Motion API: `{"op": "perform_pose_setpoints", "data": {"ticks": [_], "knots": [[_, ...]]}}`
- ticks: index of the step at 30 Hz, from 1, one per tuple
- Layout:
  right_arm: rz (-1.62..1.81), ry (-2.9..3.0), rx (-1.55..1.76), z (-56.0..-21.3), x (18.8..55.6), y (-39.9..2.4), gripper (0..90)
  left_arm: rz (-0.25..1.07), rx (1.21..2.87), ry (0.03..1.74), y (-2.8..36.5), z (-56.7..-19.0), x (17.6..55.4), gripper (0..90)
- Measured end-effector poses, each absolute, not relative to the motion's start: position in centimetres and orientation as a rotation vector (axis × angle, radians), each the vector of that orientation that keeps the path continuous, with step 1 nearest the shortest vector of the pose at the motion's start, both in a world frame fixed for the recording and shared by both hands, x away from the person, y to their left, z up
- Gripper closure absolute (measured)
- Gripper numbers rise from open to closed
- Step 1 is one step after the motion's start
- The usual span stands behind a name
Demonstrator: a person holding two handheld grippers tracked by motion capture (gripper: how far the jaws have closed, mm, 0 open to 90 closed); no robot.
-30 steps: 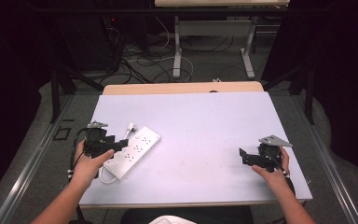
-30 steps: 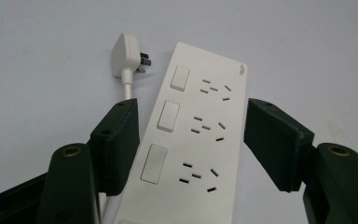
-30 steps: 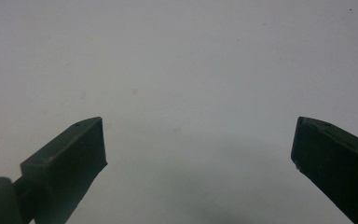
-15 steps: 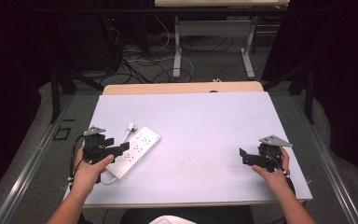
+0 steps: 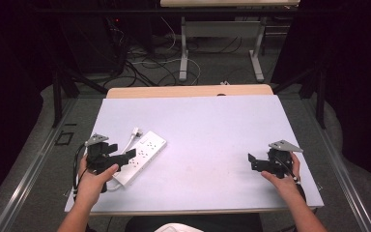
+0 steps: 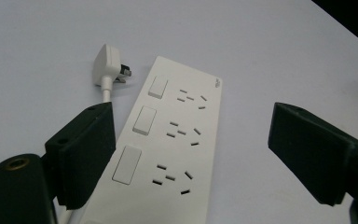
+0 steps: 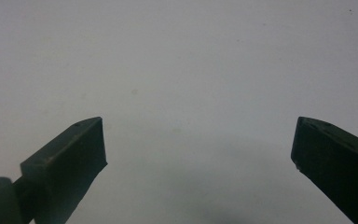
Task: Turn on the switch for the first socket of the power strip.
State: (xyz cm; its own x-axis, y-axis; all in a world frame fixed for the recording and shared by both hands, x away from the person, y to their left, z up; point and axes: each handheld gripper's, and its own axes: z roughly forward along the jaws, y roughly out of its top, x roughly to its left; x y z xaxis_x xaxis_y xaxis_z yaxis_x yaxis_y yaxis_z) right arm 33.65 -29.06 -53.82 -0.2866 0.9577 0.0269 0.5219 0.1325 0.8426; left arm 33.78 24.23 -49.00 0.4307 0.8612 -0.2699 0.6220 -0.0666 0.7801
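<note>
White power strip (image 5: 140, 156): lower left of table (image 5: 212, 121), near left edge; small logo, unreadable. Left tongs (image 5: 128, 155) just opened wide, strip between, ungripped. Right tongs (image 5: 252, 161) open, empty; bare tabletop between.

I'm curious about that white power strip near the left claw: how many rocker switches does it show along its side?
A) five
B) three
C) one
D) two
B: the left gripper view shows three white rectangular switches in a row on the power strip, each beside its own group of socket slots.
</note>
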Motion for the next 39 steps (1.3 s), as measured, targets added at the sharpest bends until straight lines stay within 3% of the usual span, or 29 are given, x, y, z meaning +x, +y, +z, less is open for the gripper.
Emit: {"op": "perform_pose_setpoints", "data": {"ticks": [12, 39], "knots": [[1.052, 1.883, 1.419, -53.9, 33.7, -29.1, 2.2, 0.327, 1.771, 1.279, 23.9, -49.9, 33.4, 0.0], [1.060, 1.888, 1.409, -53.9, 33.7, -29.0, 2.3, 0.326, 1.936, 1.140, 21.2, -52.0, 32.9, 0.1]]}}
